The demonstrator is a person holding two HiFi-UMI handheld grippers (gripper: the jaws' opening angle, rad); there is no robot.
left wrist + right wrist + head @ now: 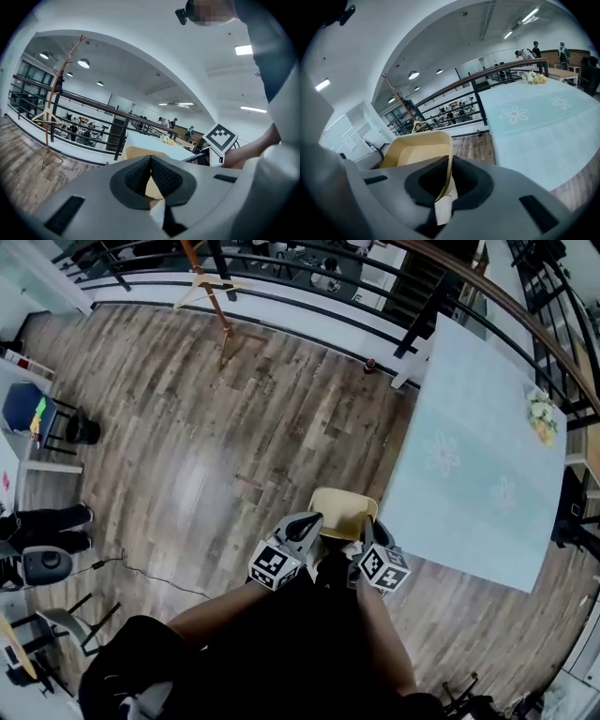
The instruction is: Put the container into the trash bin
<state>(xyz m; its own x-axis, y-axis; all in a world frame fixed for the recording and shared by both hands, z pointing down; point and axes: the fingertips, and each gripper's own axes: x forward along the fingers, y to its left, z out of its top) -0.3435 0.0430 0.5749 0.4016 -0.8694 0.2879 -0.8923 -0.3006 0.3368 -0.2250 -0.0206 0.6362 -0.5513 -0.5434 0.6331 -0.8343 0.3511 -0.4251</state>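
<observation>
**A:** What do your tongs hold?

**B:** Your left tongs (151, 164) are pinched tight on the left side of the tan container (415, 153). Your right tongs (449, 165) are pinched tight on its right wall. You hold it up over the wood floor (187, 456).

**A:** Is there room?

**B:** Lots on your left. The counter (469, 474) edge is just beside your right tongs. The railing (281, 307) is far ahead. The right gripper view shows the container's open top. The left gripper view shows only a strip of it.
</observation>
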